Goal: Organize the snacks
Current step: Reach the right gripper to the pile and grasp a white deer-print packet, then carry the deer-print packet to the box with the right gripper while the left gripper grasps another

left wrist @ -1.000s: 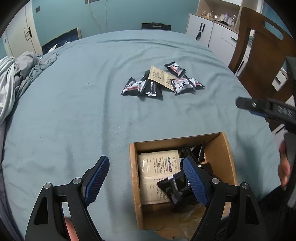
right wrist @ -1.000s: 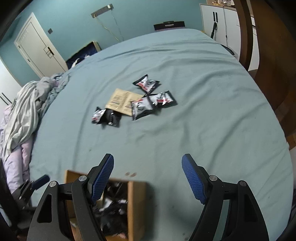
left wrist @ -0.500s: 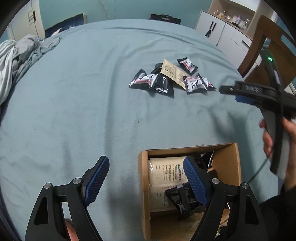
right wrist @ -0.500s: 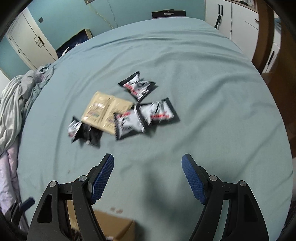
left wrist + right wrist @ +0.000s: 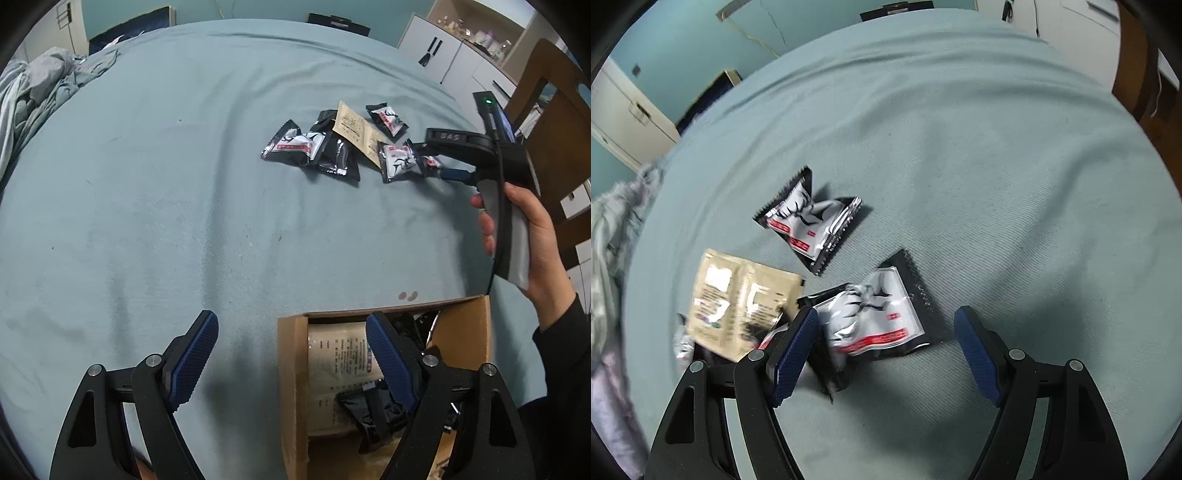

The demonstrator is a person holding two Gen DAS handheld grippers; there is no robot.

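Several black-and-silver snack packets (image 5: 295,142) and a tan sachet (image 5: 356,129) lie loose on the blue-green cloth. A cardboard box (image 5: 291,373) near me holds a pale sachet (image 5: 340,365) and black packets. My left gripper (image 5: 291,363) is open and empty, its right finger over the box. My right gripper (image 5: 886,347) is open and empty, low over a black-and-silver packet (image 5: 875,317) that lies between its fingers; it also shows in the left wrist view (image 5: 443,155). Another packet (image 5: 809,221) and the tan sachet (image 5: 738,295) lie beyond.
Crumpled grey bedding (image 5: 33,85) lies at the far left. A wooden chair (image 5: 554,122) stands at the right edge, white cabinets (image 5: 443,55) behind it. A white door (image 5: 624,114) is at the back left.
My right gripper has moved forward and down from near the box to the loose packets. My left gripper has drifted slightly left and stays open by the box.
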